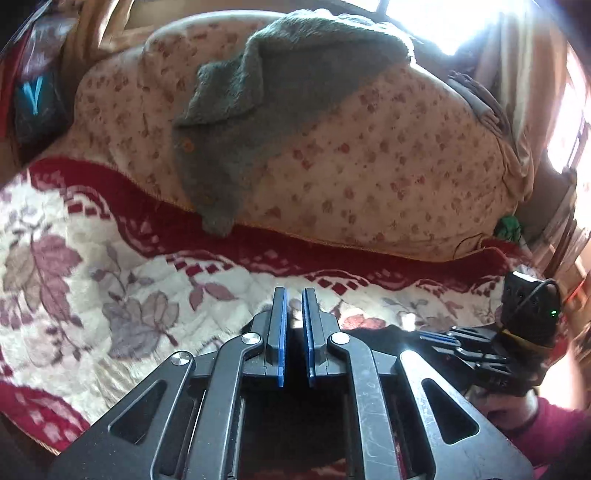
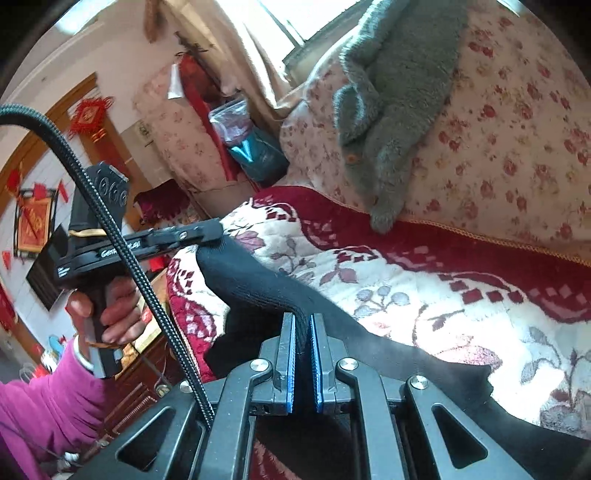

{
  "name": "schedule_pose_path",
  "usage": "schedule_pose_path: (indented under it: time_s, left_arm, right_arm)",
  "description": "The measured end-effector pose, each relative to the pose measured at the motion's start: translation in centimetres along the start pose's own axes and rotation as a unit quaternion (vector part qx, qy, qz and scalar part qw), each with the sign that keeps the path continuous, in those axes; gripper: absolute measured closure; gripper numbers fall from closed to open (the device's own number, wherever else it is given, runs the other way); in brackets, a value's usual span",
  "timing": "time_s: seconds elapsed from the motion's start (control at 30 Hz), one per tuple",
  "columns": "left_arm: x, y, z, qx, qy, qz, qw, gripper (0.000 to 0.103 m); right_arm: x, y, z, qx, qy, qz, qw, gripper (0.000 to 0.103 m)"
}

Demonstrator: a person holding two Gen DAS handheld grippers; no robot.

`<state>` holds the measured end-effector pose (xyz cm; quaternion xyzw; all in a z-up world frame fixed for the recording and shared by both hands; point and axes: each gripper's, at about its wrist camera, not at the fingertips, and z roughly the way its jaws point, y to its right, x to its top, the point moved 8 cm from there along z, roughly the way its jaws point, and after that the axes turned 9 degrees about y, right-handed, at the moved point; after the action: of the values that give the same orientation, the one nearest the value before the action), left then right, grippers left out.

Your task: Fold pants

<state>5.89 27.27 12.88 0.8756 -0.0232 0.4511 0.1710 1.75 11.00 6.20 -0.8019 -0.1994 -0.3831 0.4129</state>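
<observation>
The black pants point(image 2: 266, 284) are stretched in the air above the bed between both grippers. My right gripper point(image 2: 303, 321) is shut on the pants' edge at its blue pads. My left gripper point(image 2: 216, 230) shows at the left of the right wrist view, shut on the other end of the pants. In the left wrist view my left gripper point(image 1: 294, 295) has its jaws close together with dark cloth point(image 1: 295, 323) between them. The right gripper point(image 1: 437, 338) shows at the lower right there, on black cloth point(image 1: 384, 338).
A white and red floral blanket point(image 1: 110, 295) covers the bed. A floral quilt pile point(image 1: 388, 166) lies behind, with a grey fuzzy garment point(image 1: 258, 110) draped over it. A bright window point(image 1: 454, 22) is at the back. Wooden furniture point(image 2: 140, 373) stands by the bed's edge.
</observation>
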Motion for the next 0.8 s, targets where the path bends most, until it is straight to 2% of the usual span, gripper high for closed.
schedule_pose_path:
  time_s: [0.07,0.13,0.23,0.3,0.37,0.4,0.43,0.47,0.5,0.57,0.63,0.73,0.8]
  left_arm:
    - [0.8,0.0,-0.9,0.006,0.017,0.012,0.9998,0.096]
    - [0.6,-0.2,-1.0,0.009,0.015,0.016,0.9997,0.096]
    - [-1.1,-1.5,-0.1,0.014,-0.005,0.002,0.9999,0.096]
    - [-2.8,-2.3,0.4,0.014,-0.019,-0.007,0.9997,0.096]
    - [-4.8,-3.6,0.4,0.022,-0.032,-0.025,0.9989,0.096]
    - [-5.5,-4.2,0.3,0.026,-0.039,-0.033,0.9984,0.091]
    - [-6.6,-5.2,0.2,0.033,-0.046,-0.046,0.9973,0.087]
    - [-7.3,-5.8,0.1,0.041,-0.050,-0.055,0.9964,0.075]
    - [-8.4,-6.8,0.1,0.046,-0.056,-0.071,0.9948,0.061]
    - [-10.3,-8.2,0.3,0.043,-0.068,-0.112,0.9904,0.051]
    - [-12.7,-9.3,0.9,0.041,-0.096,-0.151,0.9830,0.051]
    - [-14.3,-9.7,1.3,0.048,-0.106,-0.161,0.9801,0.051]
    - [-14.9,-9.5,1.5,0.038,-0.106,-0.168,0.9794,0.049]
  right_arm:
    - [0.9,-0.1,-0.5,0.014,0.018,0.010,1.000,0.097]
    - [1.3,-0.7,-0.9,0.021,0.025,0.005,0.999,0.097]
    - [0.1,-1.0,0.2,0.009,-0.007,-0.021,1.000,0.097]
    - [-1.2,-1.7,0.6,0.019,-0.029,-0.024,0.999,0.097]
    - [-2.7,-2.4,1.1,0.022,-0.048,-0.040,0.998,0.085]
    - [-3.3,-2.6,1.3,0.020,-0.053,-0.048,0.997,0.080]
    - [-4.4,-2.9,1.7,0.021,-0.069,-0.058,0.996,0.068]
    - [-5.6,-3.0,2.2,0.020,-0.085,-0.064,0.994,0.061]
    - [-6.6,-3.0,2.7,0.017,-0.098,-0.067,0.993,0.060]
    - [-8.7,-3.1,3.7,0.010,-0.123,-0.079,0.989,0.060]
    - [-10.1,-3.3,4.5,0.000,-0.136,-0.107,0.985,0.060]
    - [-11.2,-4.0,5.0,-0.001,-0.151,-0.154,0.976,0.057]
    - [-11.7,-4.5,4.9,0.000,-0.154,-0.185,0.971,0.056]
